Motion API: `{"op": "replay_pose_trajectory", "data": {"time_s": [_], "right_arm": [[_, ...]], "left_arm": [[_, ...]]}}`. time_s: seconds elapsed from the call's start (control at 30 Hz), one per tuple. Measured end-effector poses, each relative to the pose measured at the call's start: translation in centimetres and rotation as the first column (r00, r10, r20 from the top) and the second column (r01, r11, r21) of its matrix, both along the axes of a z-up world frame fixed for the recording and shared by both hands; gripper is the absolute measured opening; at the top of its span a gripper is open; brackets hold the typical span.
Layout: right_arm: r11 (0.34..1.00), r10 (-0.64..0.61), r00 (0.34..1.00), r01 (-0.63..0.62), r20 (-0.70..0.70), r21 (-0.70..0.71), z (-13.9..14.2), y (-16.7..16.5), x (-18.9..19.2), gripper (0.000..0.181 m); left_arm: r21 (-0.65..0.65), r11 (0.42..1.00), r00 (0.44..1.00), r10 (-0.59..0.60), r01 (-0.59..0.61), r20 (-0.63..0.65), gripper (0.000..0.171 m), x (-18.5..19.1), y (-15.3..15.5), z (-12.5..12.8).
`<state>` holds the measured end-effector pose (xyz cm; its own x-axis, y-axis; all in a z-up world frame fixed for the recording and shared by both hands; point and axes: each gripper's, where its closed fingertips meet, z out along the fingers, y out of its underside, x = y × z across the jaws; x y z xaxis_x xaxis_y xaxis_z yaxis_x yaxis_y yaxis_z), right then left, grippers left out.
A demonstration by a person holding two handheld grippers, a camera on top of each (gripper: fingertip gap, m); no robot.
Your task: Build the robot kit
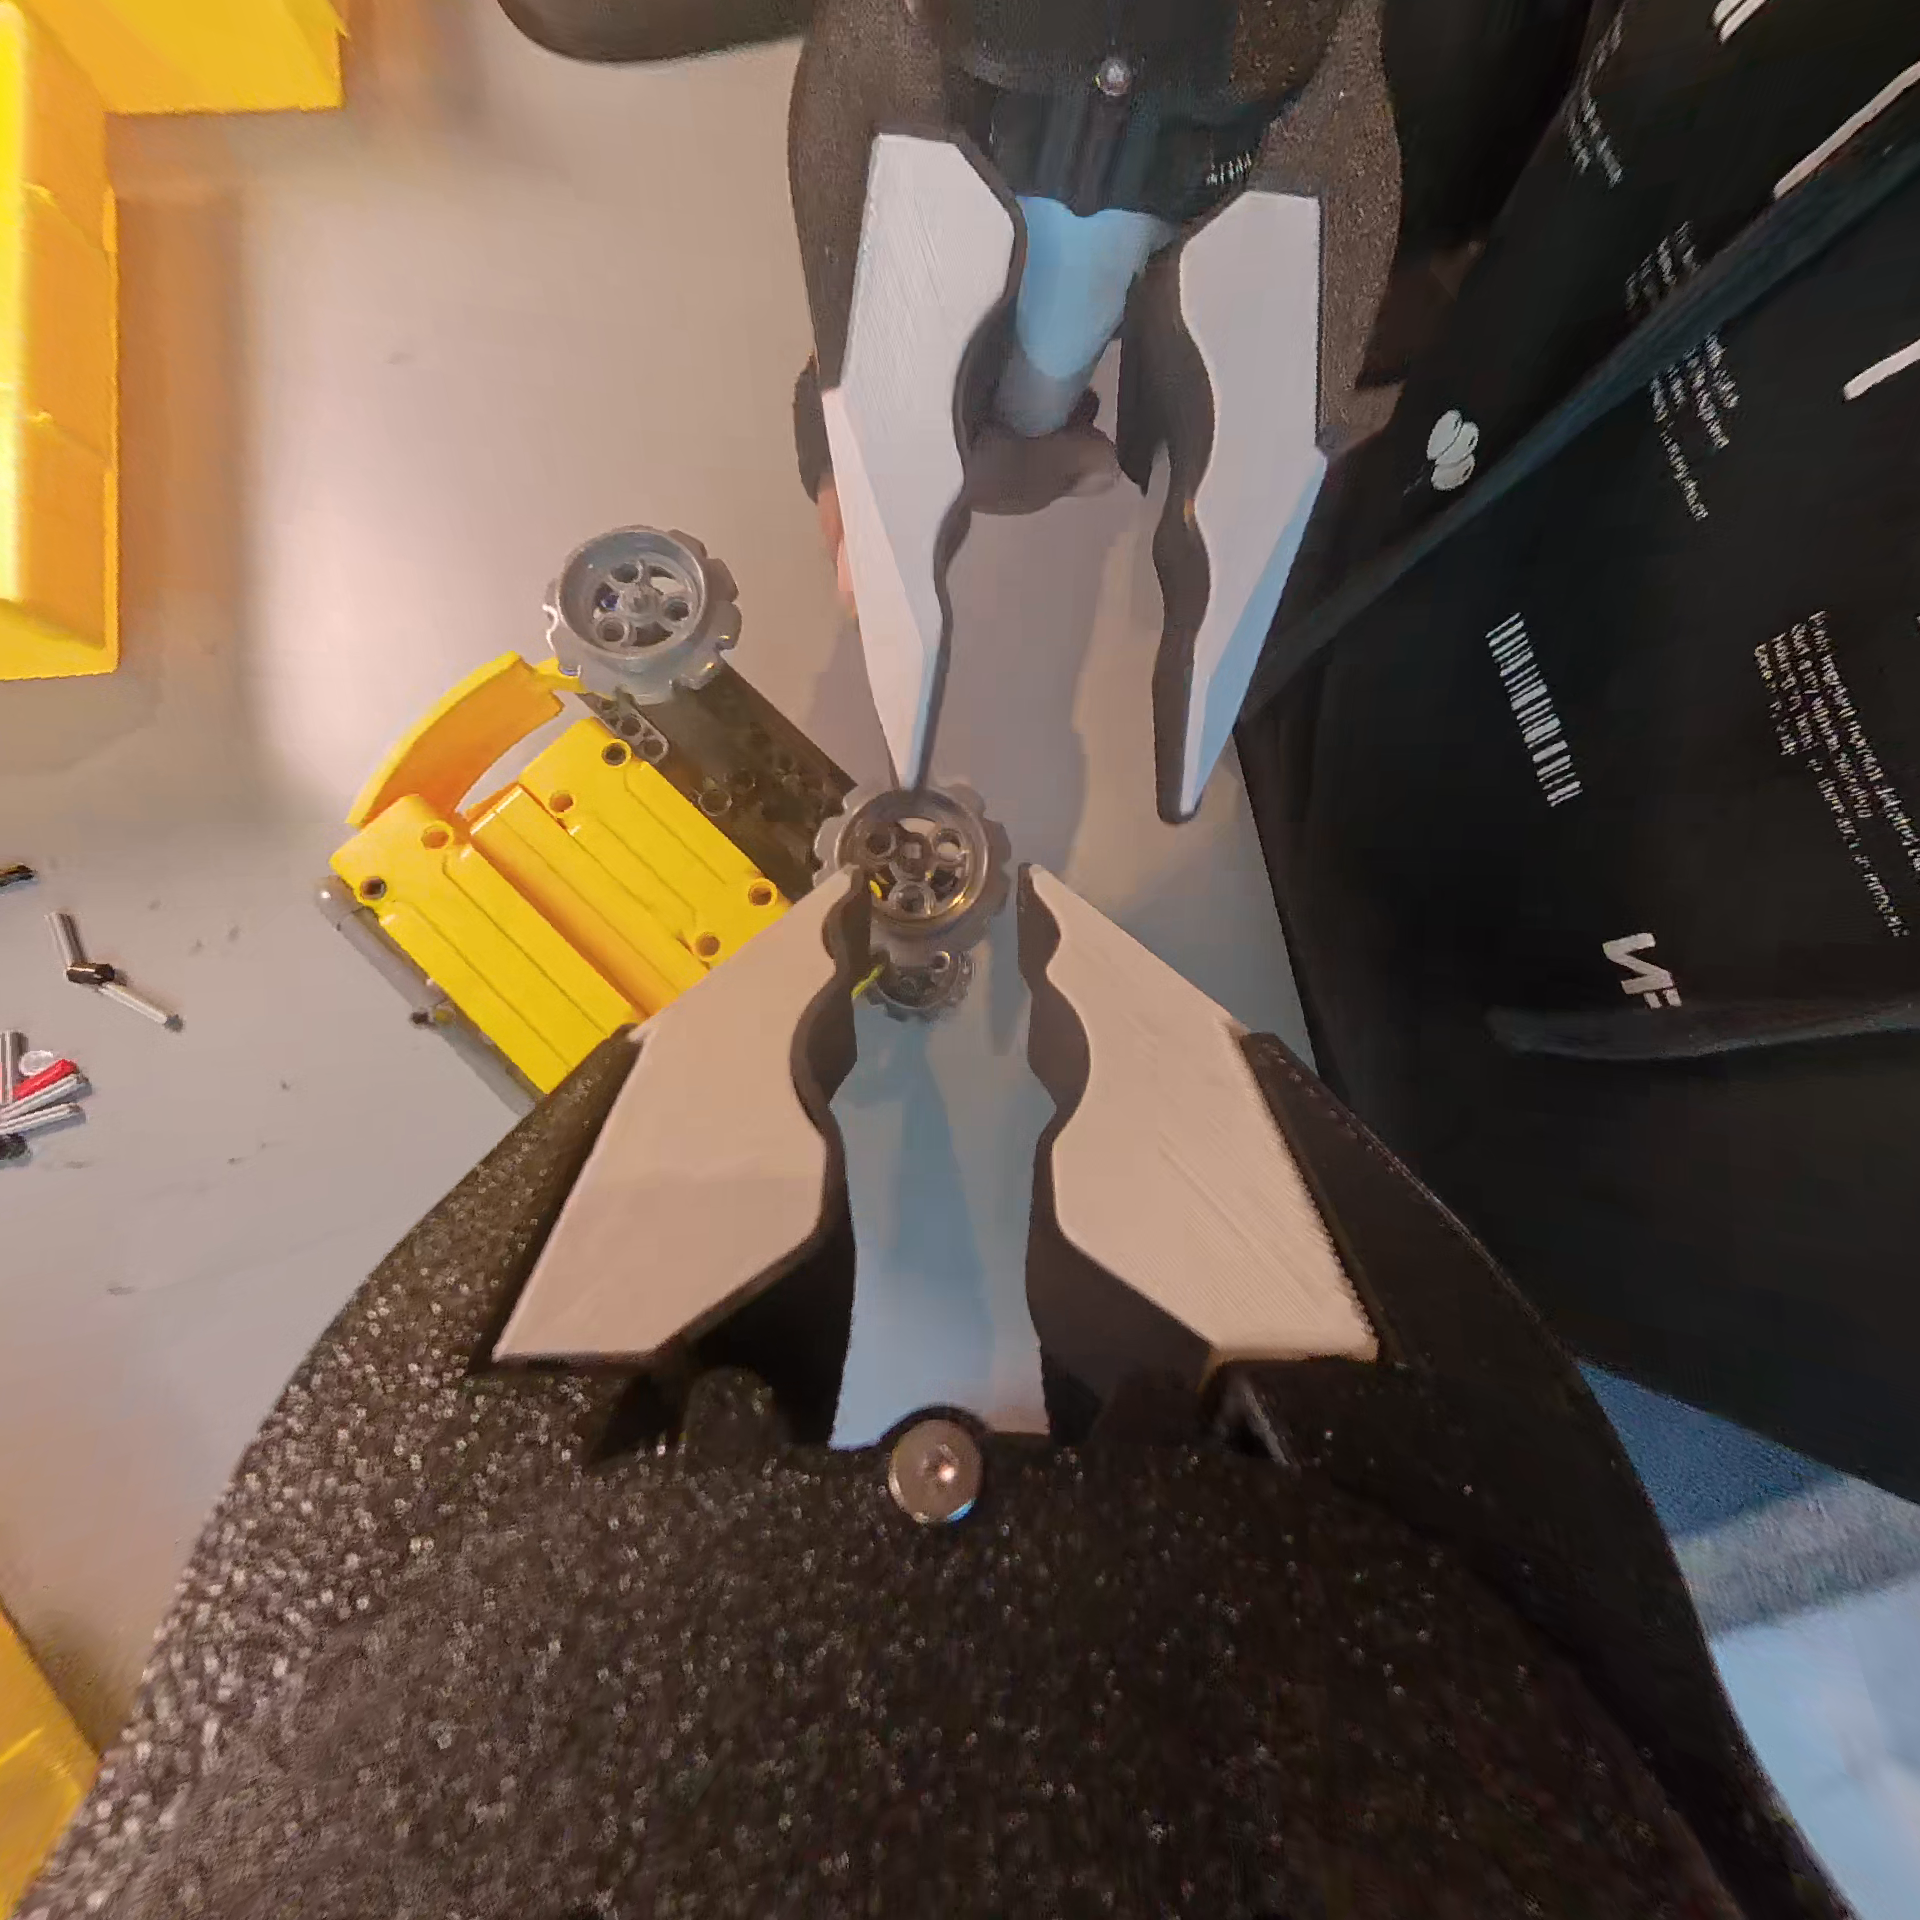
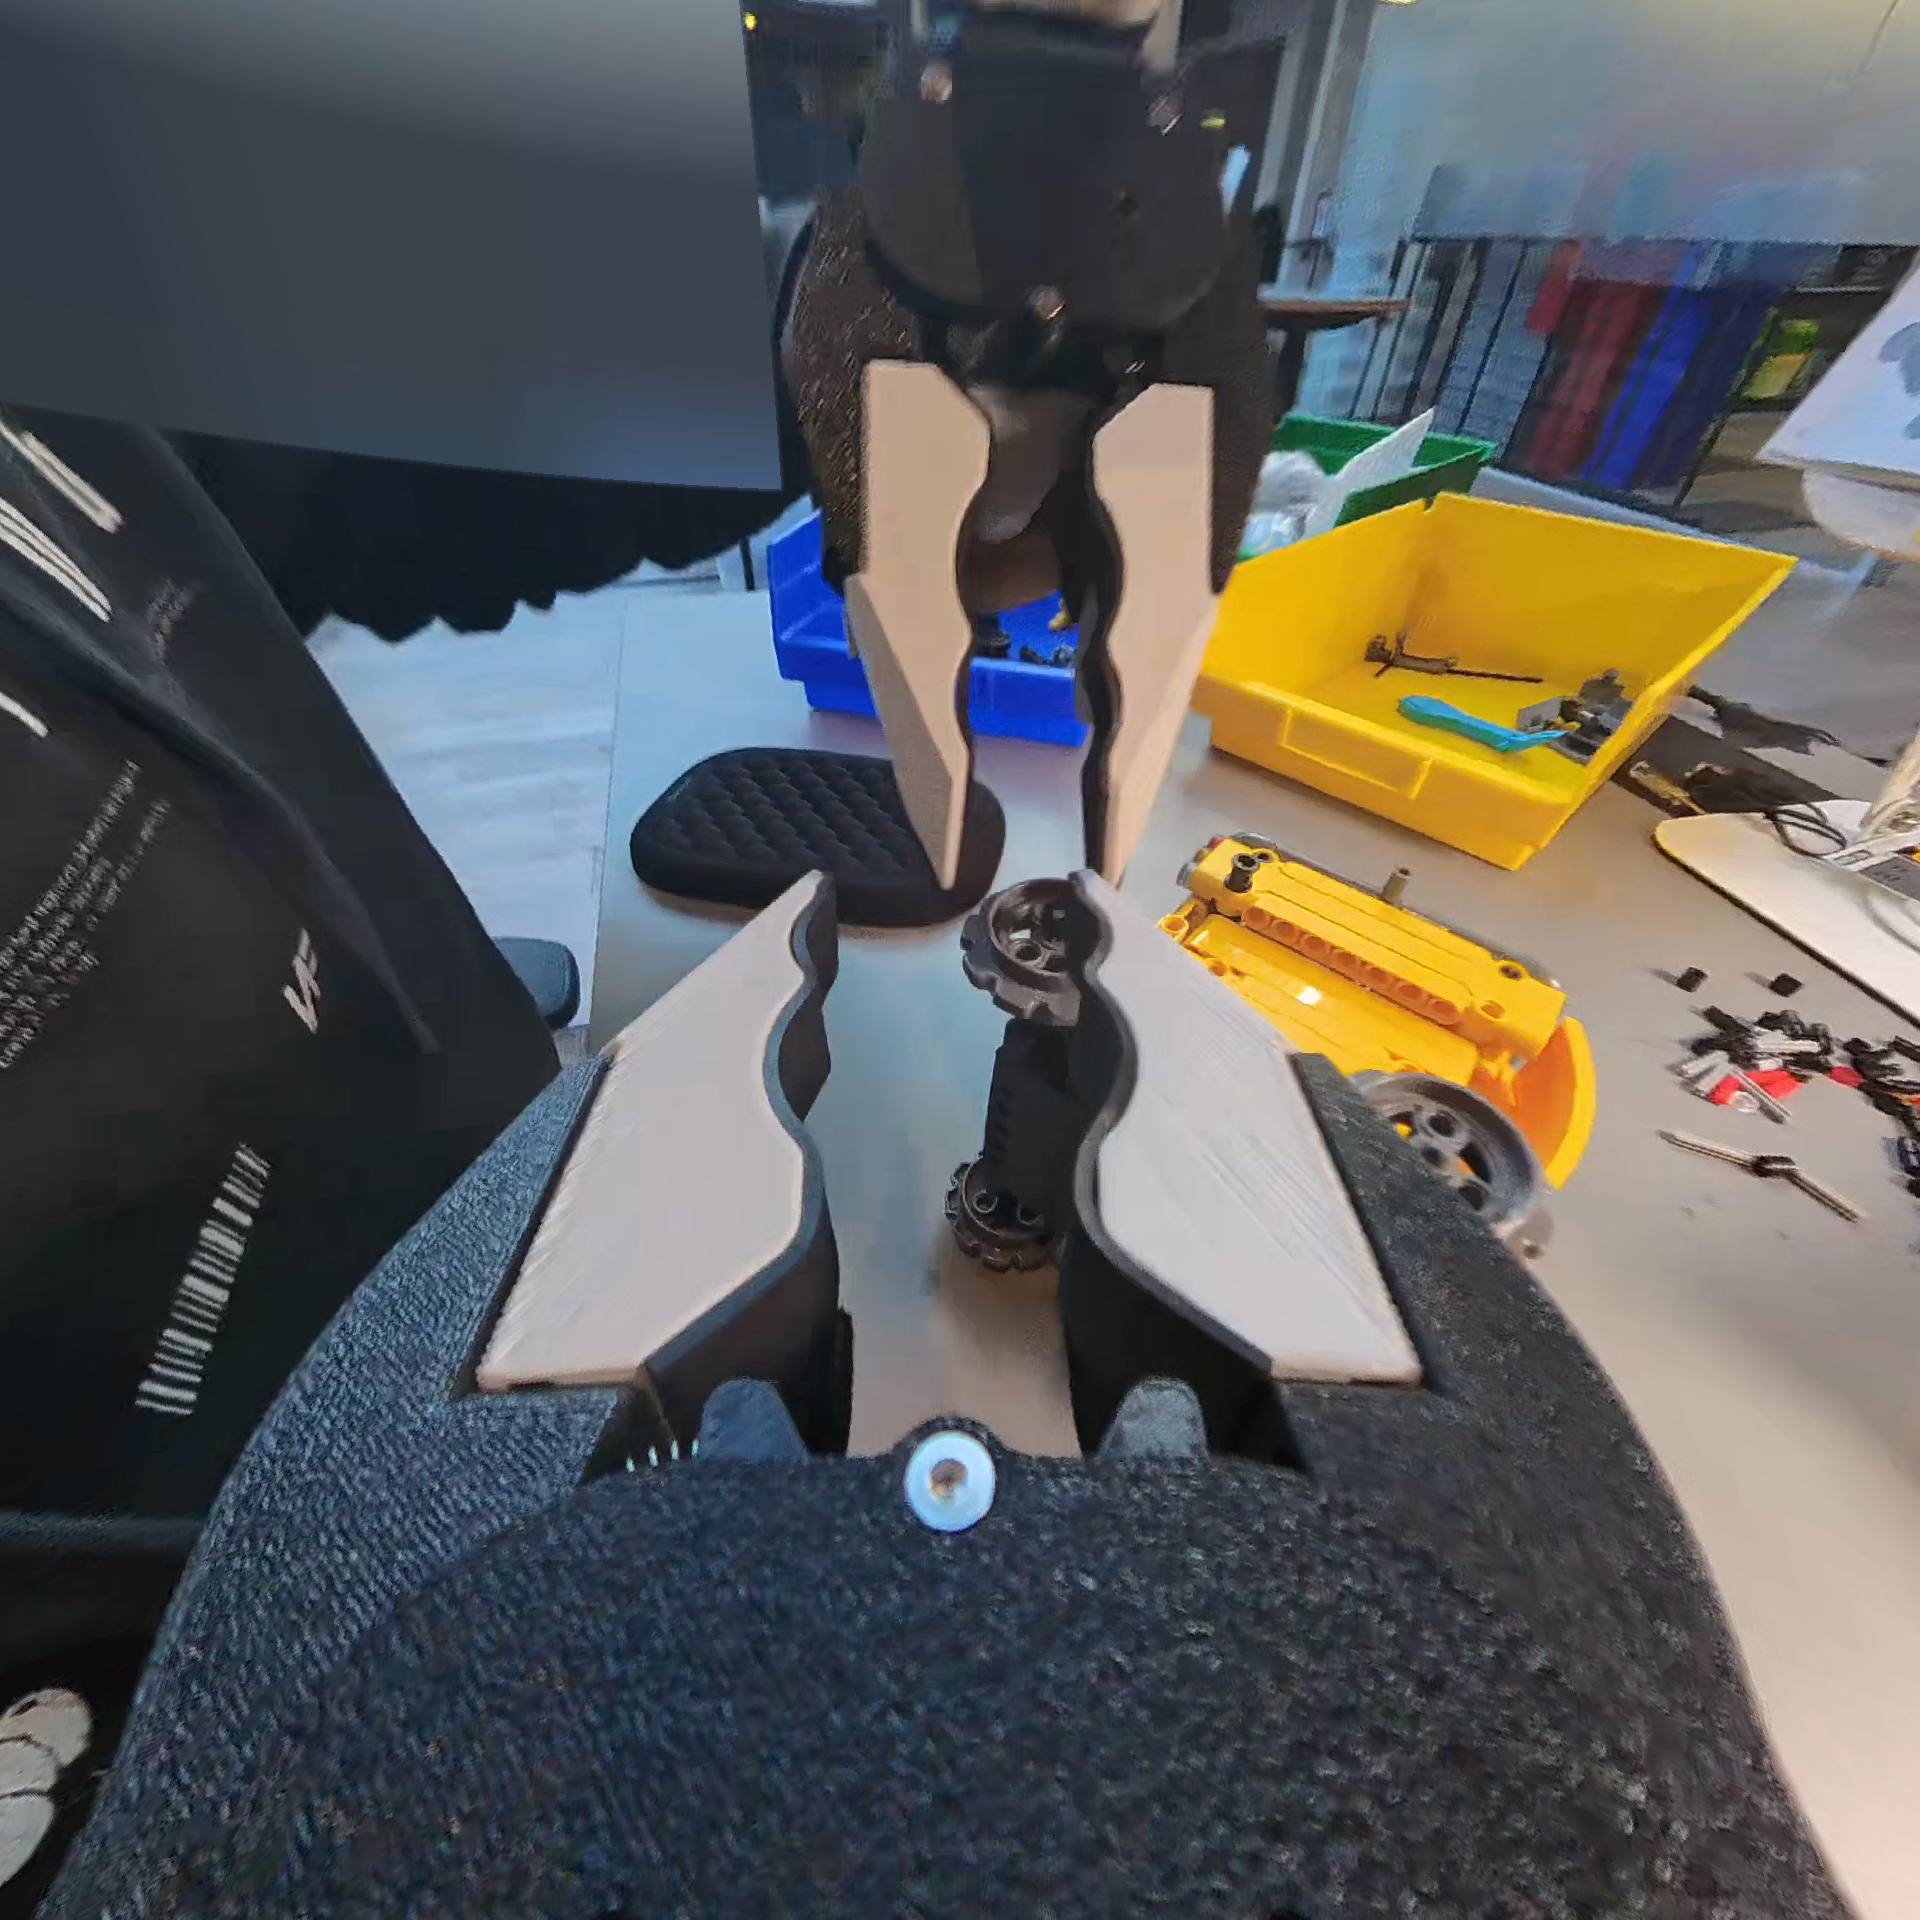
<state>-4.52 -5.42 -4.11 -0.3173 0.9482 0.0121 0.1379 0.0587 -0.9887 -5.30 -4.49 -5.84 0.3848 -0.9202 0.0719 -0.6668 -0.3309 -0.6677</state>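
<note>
In the left wrist view a dark grey sprocket wheel [image 1: 914, 868] stands between my left gripper's [image 1: 940, 878] fingertips. Its left fingertip [image 1: 831, 914] is at the wheel's rim and a gap shows on the other side, so the gripper is open. A second sprocket [image 1: 920, 982] lies below the first. My right gripper [image 1: 1049, 795] comes in from above, open wide, one tip just over the wheel. In the right wrist view the right gripper [image 2: 956, 883] is open, with the sprocket [image 2: 1023, 951] against its right finger [image 2: 1143, 997]. A black piece [image 2: 1029, 1101] runs down to the lower sprocket [image 2: 997, 1216]. The left gripper [image 2: 1029, 873] is opposite.
A yellow and black brick vehicle [image 1: 551, 883] [image 2: 1371, 987] with a grey wheel [image 1: 644, 613] lies beside the sprockets. A yellow bin [image 2: 1475, 665], a blue bin [image 2: 821, 644] and a black pad [image 2: 790, 821] are behind. Loose small parts [image 2: 1766, 1049] [image 1: 42, 1081] lie nearby. A person's black garment [image 1: 1610, 727] is close. Both grippers' tips are close together, under 4 cm apart.
</note>
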Motion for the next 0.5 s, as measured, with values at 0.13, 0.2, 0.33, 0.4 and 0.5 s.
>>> {"op": "replay_pose_trajectory", "data": {"time_s": [0.13, 0.2, 0.33, 0.4, 0.5], "right_arm": [[0.998, -0.058, 0.998, 0.058, 0.012, -0.015, 0.8, 1.8, 0.4, 0.036], [0.997, -0.076, 0.995, 0.076, 0.056, 0.007, 0.3, 2.3, 0.2, 0.029], [0.997, -0.073, 0.989, 0.07, 0.126, 0.034, -0.4, 2.2, -0.4, 0.02], [0.997, -0.069, 0.985, 0.063, 0.157, 0.043, -0.6, 2.0, -0.7, 0.018], [0.996, -0.078, 0.976, 0.068, 0.202, 0.058, -1.0, 2.1, -1.1, 0.016]], "left_arm": [[0.11, 0.987, 0.981, 0.093, -0.113, 0.168, 0.035, -0.7, 0.4, 0.3], [0.172, 0.968, 0.958, 0.137, -0.184, 0.253, 0.037, -1.1, 0.8, 0.2], [0.221, 0.933, 0.885, 0.165, -0.282, 0.435, 0.043, -0.9, 0.8, 0.2], [0.227, 0.921, 0.854, 0.172, -0.316, 0.491, 0.045, -0.7, 0.9, 0.1], [0.226, 0.909, 0.813, 0.174, -0.349, 0.555, 0.045, -0.1, 1.3, 0.1]]}}
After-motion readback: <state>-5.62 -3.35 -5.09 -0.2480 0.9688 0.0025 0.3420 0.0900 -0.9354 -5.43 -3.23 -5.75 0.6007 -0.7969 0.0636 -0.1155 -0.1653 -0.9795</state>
